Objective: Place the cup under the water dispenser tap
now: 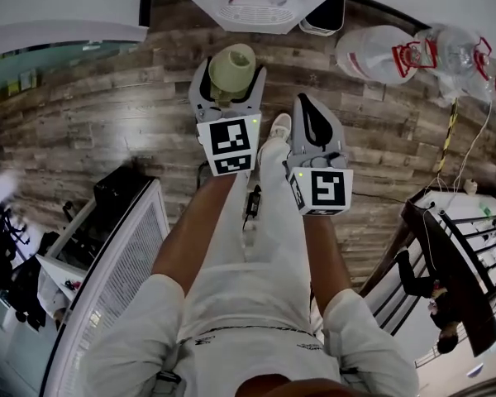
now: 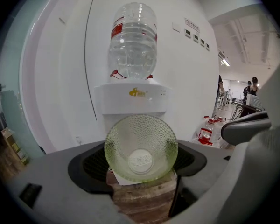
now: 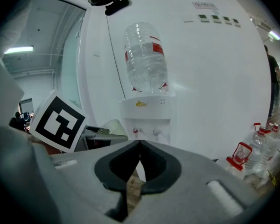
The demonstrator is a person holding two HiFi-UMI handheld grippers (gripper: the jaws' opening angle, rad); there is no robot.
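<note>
**Cup in the left tongs, facing the dispenser**

My left tongs (image 1: 230, 77) are clamped on the green dimpled cup (image 2: 141, 147), one dark pad on each side of its wall. The cup lies on its side in the grip, with its open mouth turned back toward the left gripper camera. It is held above the wooden floor (image 1: 107, 122), out in front of the white water dispenser (image 2: 133, 99) and not yet under the taps (image 3: 136, 131). A clear bottle (image 2: 132, 41) sits upended on top of the dispenser. My right tongs (image 3: 140, 146) are closed with nothing between them, and they hang just beside the left pair. Spare bottles (image 1: 380, 52) lie on the floor to the right.
</note>
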